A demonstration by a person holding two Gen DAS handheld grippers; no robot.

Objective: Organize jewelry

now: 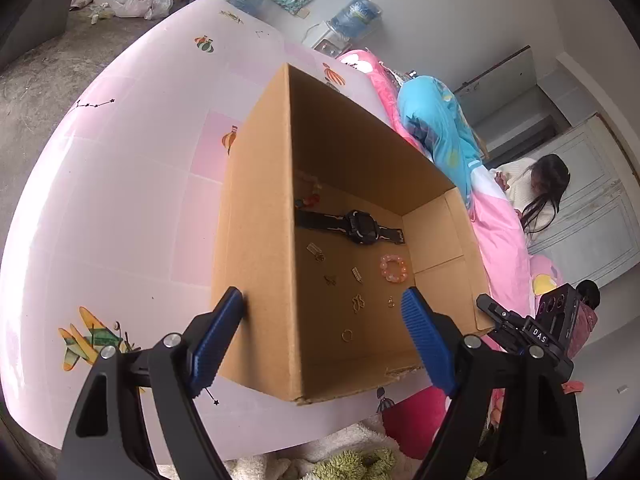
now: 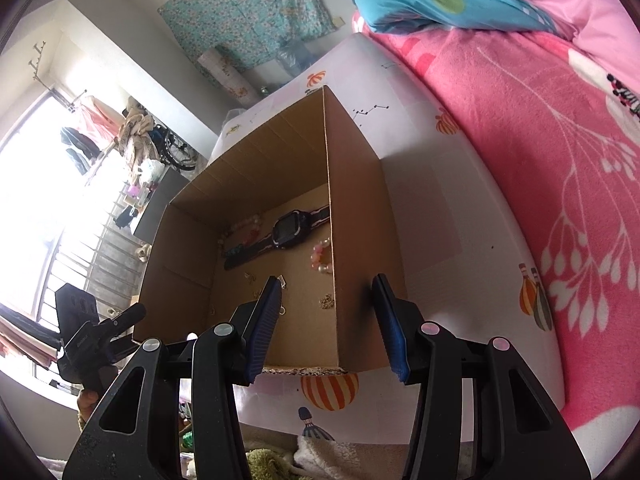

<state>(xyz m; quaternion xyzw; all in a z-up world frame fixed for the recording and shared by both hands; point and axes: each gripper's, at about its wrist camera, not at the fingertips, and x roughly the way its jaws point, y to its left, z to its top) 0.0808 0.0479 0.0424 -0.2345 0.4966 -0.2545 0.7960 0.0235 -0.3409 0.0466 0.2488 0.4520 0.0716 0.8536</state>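
An open cardboard box (image 1: 256, 240) stands on the pale pink table (image 1: 120, 200). On its floor lie a black watch (image 1: 356, 227), a pink bead bracelet (image 1: 394, 268), several small gold pieces (image 1: 357, 303) and a gold ring (image 1: 347, 335). My left gripper (image 1: 322, 320) is open and empty, its fingers astride the box's left wall. My right gripper (image 2: 326, 312) is open and empty, astride the box's right wall (image 2: 360, 240). The right wrist view shows the watch (image 2: 290, 229) and the bracelet (image 2: 320, 256) too.
A bed with a pink blanket (image 2: 540, 160) and a blue quilt (image 1: 440, 128) runs along the table's far side. A person (image 1: 540, 196) sits by the bed. Fluffy fabric (image 1: 352, 460) lies below the table's near edge. The other gripper (image 1: 536, 332) shows at the right.
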